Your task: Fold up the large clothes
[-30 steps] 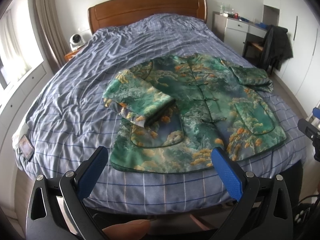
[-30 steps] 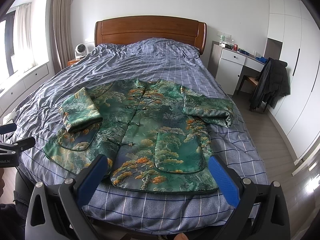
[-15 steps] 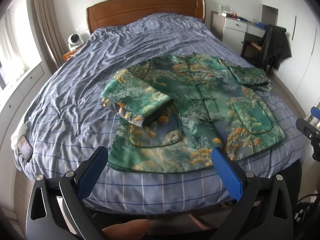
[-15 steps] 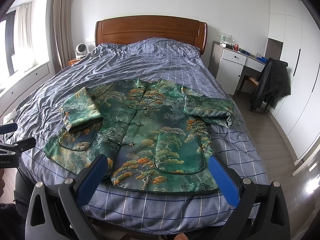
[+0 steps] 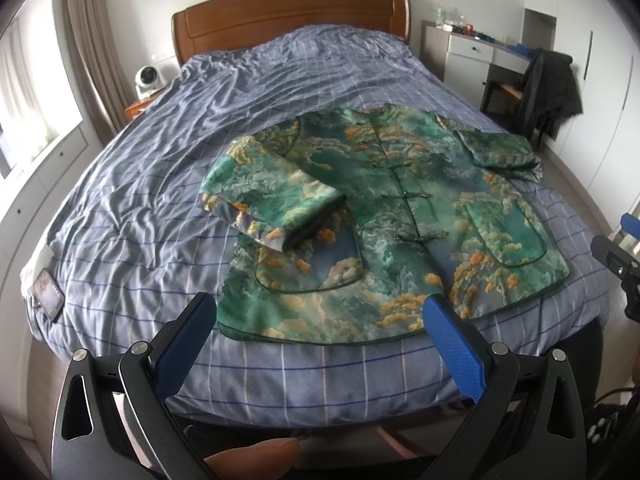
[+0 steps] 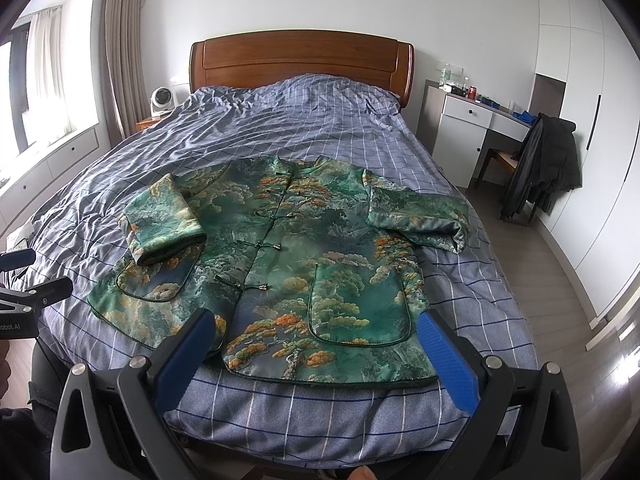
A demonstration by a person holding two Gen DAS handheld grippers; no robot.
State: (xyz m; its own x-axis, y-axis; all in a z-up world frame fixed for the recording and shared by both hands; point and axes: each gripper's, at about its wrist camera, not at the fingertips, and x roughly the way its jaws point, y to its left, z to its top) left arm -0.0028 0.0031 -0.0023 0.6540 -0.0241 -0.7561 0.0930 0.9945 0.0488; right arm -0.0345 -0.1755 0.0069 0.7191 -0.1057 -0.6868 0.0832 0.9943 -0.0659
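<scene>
A green jacket (image 5: 400, 216) with orange and cream cloud print lies flat, front up and buttoned, near the foot of the bed; it also shows in the right wrist view (image 6: 288, 264). Its left sleeve (image 5: 272, 196) is folded in over the left pocket. Its right sleeve (image 6: 420, 216) lies out to the side on the cover. My left gripper (image 5: 320, 320) is open and empty, held in front of the hem. My right gripper (image 6: 316, 332) is open and empty, over the hem at the bed's foot.
The bed has a blue checked cover (image 5: 200, 120) and a wooden headboard (image 6: 300, 60). A fan (image 6: 162, 98) stands on the left nightstand. A white desk (image 6: 480, 120) and a chair with a dark coat (image 6: 544, 160) stand to the right. A small device (image 5: 48, 294) lies at the bed's left edge.
The left view has shifted slightly, so the jacket sits a little higher and further left in it. The jacket itself has not moved. The right gripper is almost still.
</scene>
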